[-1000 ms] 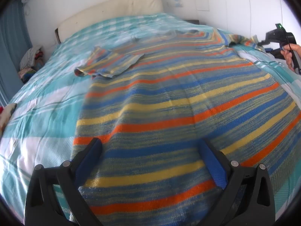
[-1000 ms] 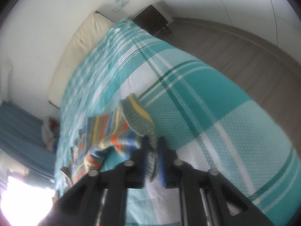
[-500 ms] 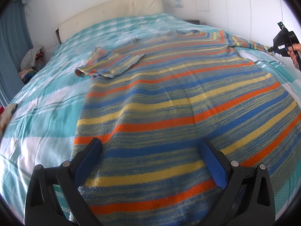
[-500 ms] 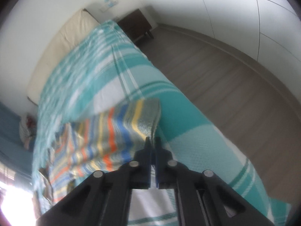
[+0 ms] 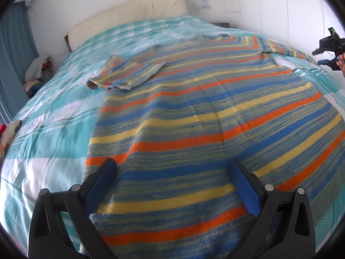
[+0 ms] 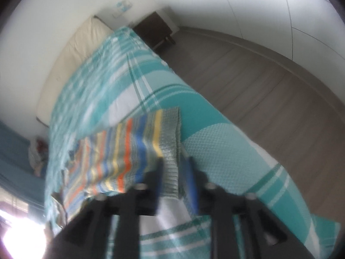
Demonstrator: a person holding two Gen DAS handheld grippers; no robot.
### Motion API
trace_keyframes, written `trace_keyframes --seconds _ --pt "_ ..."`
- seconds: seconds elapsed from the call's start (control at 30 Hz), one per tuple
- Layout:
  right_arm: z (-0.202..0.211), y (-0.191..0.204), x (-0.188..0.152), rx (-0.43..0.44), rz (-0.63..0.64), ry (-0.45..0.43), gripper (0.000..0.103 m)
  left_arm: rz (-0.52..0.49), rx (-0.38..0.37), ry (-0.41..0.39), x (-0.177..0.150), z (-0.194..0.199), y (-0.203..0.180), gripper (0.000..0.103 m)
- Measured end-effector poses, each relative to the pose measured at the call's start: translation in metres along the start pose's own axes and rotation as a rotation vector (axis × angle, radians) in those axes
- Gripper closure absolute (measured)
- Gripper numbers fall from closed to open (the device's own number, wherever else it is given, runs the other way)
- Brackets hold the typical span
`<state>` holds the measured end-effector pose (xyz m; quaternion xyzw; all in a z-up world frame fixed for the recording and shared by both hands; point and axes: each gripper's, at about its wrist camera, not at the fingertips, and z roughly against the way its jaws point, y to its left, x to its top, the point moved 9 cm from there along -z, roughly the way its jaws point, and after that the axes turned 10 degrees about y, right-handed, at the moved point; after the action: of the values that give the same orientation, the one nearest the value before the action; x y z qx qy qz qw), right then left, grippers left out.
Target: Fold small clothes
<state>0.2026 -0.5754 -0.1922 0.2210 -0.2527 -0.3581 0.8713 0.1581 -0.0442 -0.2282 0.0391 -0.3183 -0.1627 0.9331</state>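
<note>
A bed (image 5: 54,129) covered in a teal-and-white checked spread fills most of both views, with a cream padded headboard (image 5: 129,15) against a white wall, a blue curtain (image 5: 13,54) at the left edge and a heap of clothes (image 5: 37,69) on the floor beside it. The right wrist view adds a dark bedside table (image 6: 154,30), grey wood flooring (image 6: 258,82) and white cupboard panels. The striped knit sweater (image 5: 194,118) lies flat on the spread, its body reaching towards the near edge, one sleeve folded in across the chest and the other stretched out to the right. The left gripper (image 5: 172,172) hangs over the hem with its jaws spread wide and nothing between them. The right gripper (image 6: 175,170) has just been opening; the ribbed cuff (image 6: 171,151) of the outstretched sleeve sits between its blue pads, which stand apart from it. That view is blurred, so contact on the left pad is hard to judge. A patterned object at the left border is cut off, and glare whitens the lower left corner.
</note>
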Motion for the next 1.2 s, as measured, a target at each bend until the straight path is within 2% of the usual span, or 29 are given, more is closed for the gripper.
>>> trace_keyframes --seconds 0.1,0.23,0.33,0.37,0.4,0.43,0.47,0.57,0.67,0.8,0.87,0.93,0.97,1.0,1.07,1.13,1.2 --pt "0.011 -0.009 -0.018 0.072 -0.100 0.007 0.058 0.001 -0.002 0.001 0.000 0.000 0.000 0.000" --pt "-0.009 -0.002 -0.039 0.198 -0.177 0.100 0.058 0.002 -0.001 0.000 0.000 0.000 -0.001 0.000" --pt "-0.023 -0.001 -0.031 0.217 -0.230 0.048 0.060 0.003 0.000 -0.001 0.001 -0.001 0.000 0.000" --pt "-0.028 -0.001 -0.027 0.225 -0.239 0.038 0.068 0.004 -0.001 -0.001 0.001 -0.001 0.000 0.000" --pt "-0.033 0.000 -0.027 0.206 -0.227 0.051 0.102 0.005 -0.001 -0.002 0.001 -0.001 0.000 0.000" --pt "-0.035 -0.003 -0.027 0.150 -0.209 0.046 0.101 0.007 0.000 -0.003 0.001 -0.001 0.000 0.000" --pt "-0.029 -0.005 -0.026 0.057 -0.167 0.009 0.101 0.008 0.001 -0.004 0.001 -0.001 0.000 0.000" --pt "-0.021 0.001 -0.024 -0.162 0.004 -0.057 0.101 0.008 0.007 -0.006 0.001 -0.001 0.000 0.000" --pt "-0.032 0.000 -0.024 -0.203 0.033 -0.039 0.103 0.009 0.006 -0.005 0.002 -0.001 0.000 0.000" --pt "-0.021 -0.008 -0.026 -0.151 0.029 -0.054 0.097 0.017 -0.003 0.005 0.000 -0.001 0.002 0.000" --pt "-0.005 -0.014 -0.034 -0.205 0.044 -0.074 0.089 0.023 0.017 0.026 -0.001 0.003 0.005 0.001" --pt "0.017 -0.019 -0.047 -0.291 0.091 -0.098 0.068 0.003 -0.008 0.075 -0.008 0.018 0.004 0.002" --pt "0.031 -0.020 -0.056 -0.339 0.127 -0.116 0.045 -0.010 -0.045 0.091 -0.012 0.027 0.002 0.002" --pt "0.045 -0.016 -0.066 -0.377 0.169 -0.139 0.037 -0.020 -0.091 0.095 -0.016 0.040 0.001 0.002" --pt "0.066 -0.001 -0.088 -0.395 0.274 -0.162 0.037 -0.059 -0.147 0.070 -0.019 0.073 0.004 0.002" --pt "0.077 0.027 -0.116 -0.355 0.404 -0.156 0.037 -0.119 -0.132 0.021 -0.012 0.099 0.014 0.001" --pt "0.078 0.065 -0.150 -0.270 0.536 -0.128 0.037 -0.183 -0.099 -0.054 0.009 0.124 0.032 0.001"
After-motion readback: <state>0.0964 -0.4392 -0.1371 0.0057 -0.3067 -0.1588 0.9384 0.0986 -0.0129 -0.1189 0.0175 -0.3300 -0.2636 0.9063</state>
